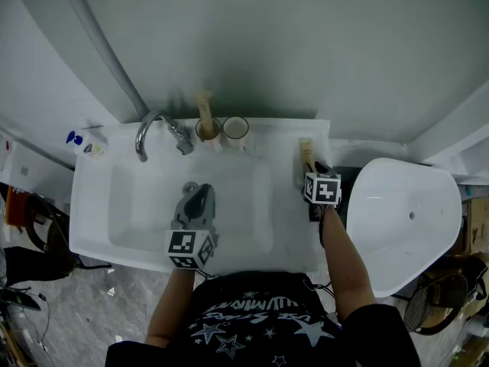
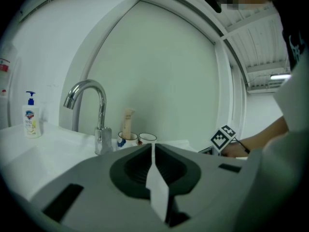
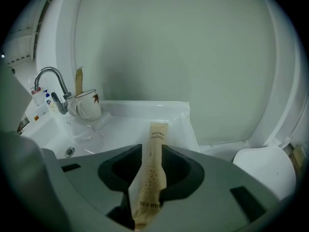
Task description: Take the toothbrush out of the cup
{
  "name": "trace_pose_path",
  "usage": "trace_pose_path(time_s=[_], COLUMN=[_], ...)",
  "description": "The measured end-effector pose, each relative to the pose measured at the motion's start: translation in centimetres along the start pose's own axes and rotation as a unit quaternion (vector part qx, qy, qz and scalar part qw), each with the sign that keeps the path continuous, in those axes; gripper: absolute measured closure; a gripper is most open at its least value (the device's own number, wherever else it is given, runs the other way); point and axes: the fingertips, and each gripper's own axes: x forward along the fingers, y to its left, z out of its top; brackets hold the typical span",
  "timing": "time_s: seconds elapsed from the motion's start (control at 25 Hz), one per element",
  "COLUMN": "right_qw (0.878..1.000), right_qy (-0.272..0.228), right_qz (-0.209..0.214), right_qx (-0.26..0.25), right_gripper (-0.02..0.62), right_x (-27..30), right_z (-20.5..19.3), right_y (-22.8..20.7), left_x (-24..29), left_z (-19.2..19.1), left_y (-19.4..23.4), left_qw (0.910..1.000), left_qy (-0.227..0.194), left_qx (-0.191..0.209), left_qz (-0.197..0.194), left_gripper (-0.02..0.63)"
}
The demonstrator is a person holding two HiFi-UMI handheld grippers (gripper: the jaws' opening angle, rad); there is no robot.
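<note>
Two states: left gripper [image 2: 153, 148] jaws together, right gripper [image 3: 151, 148] jaws apart round the sleeved toothbrush [image 3: 154, 166] on the sink [image 1: 290, 132] rim, frame right, out of the cup [image 1: 208, 130]; likely light, crinkly, so grip mid-sleeve.

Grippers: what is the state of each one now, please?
Left gripper: closed, holding nothing.
Right gripper: open; the toothbrush packet lies between its jaws, not clamped.
</note>
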Motion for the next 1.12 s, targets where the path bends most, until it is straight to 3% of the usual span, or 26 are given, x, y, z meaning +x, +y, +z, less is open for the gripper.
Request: trace_pose_path(time_s=[0.36, 0.68, 1.12], right_qw=[0.999, 0.994, 0.983], right_qy=[-0.04, -0.096, -0.14], right_qz=[0.021, 0.059, 0.113], right_qx=[-0.006, -0.016, -0.046], right_gripper=[0.457, 0.459, 0.538], right_x=[-2.0, -4.7, -6.0], right_z=[2.3, 6.3, 10.2], right_y=[2.7, 7.9, 16.9], left_x=[-1.4, -3.2, -6.1], left_z=[0.8, 2.5, 3.8], left_y=[0.7, 3.3, 7.9], left_qw=[0.9998, 0.9988, 0.9968], left_qy=[-0.018, -0.038, -0.055], left_qx=[0.0, 0.002, 0.004], left_qz=[0.007, 0.03, 0.057], left_gripper=[0.577, 0.577, 0.577])
